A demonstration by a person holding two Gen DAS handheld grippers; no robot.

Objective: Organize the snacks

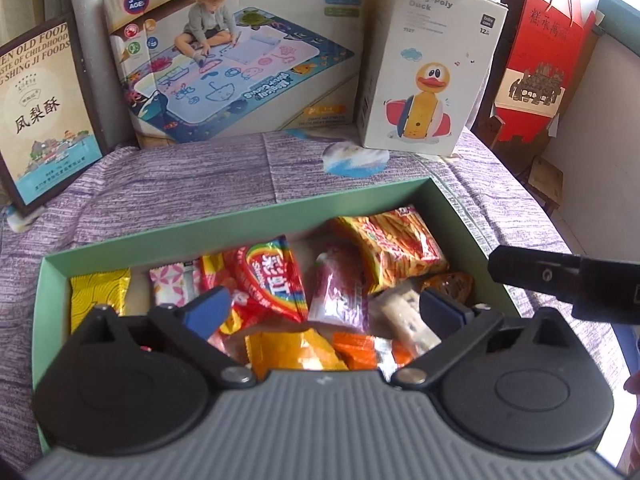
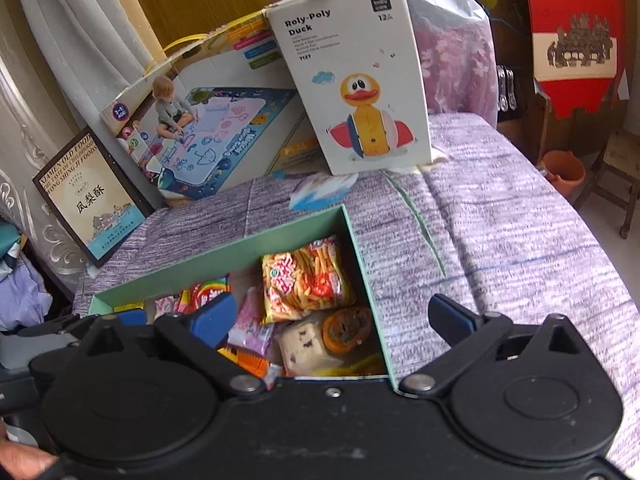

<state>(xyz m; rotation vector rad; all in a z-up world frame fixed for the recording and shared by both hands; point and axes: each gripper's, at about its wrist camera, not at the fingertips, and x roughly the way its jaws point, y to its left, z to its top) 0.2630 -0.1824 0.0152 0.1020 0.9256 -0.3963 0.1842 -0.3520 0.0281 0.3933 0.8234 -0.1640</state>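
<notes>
1. Two hand-held grippers hang over the green box, both tilted down toward its contents. The left gripper has its jaws spread wide with nothing between the blue pads; the right gripper is likewise released and empty, straddling the box's right wall.
2. Snacks lie loose inside the green box: a rainbow candy bag near the middle, a stick-snack packet in the far right corner, a yellow packet against the left wall, a pale cake bar and a round brown biscuit at the near right. Judged from this, the sorting looks largely done, with every visible snack already inside the walls.
3. Walls of the green box stand upright and limit sideways travel; a lift straight up seems the safest exit.
4. Right of the green box, the purple cloth is bare and offers free room.
5. Behind the green box stand a duck toy carton, a drawing-mat carton and a pastry box, closing off the far side.
</notes>
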